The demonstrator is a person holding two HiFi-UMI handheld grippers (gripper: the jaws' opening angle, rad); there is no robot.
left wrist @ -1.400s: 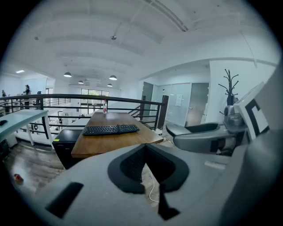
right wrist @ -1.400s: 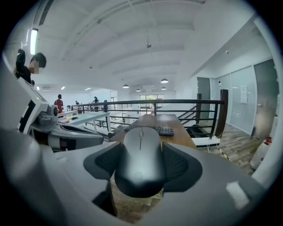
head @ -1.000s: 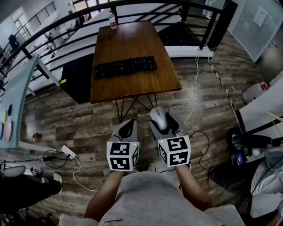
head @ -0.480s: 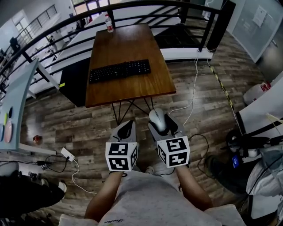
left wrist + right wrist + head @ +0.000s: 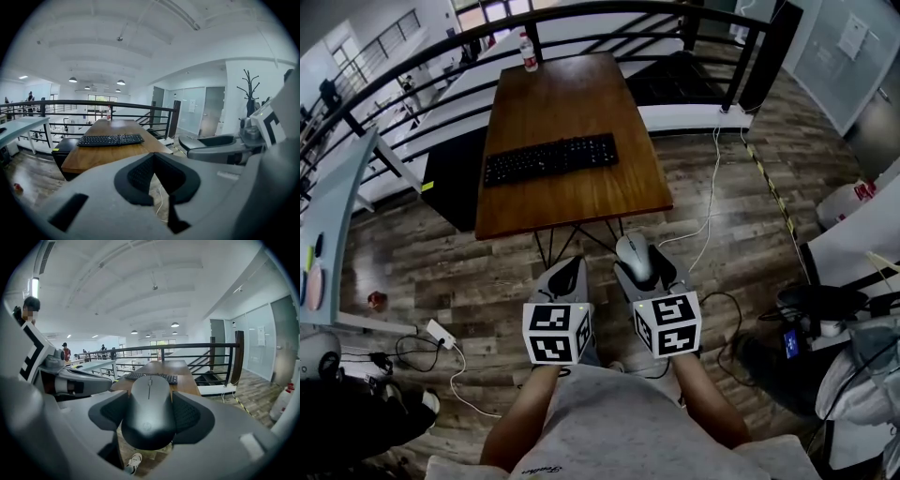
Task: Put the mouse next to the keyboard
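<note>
Ahead, wooden table (image 5: 572,98), keyboard (image 5: 550,157), black railing (image 5: 762,56)

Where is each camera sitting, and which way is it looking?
Head view: on the person's head, looking steeply down at the wooden table, keyboard and floor; shows both forearms, left gripper and right gripper.
Left gripper view: rides the left gripper, looking along its empty, closed jaws toward the table; the right gripper shows at right.
Right gripper view: rides the right gripper, looking along jaws gripping the mouse; the left gripper shows at left.
Shared: all three see the keyboard on the table.
</note>
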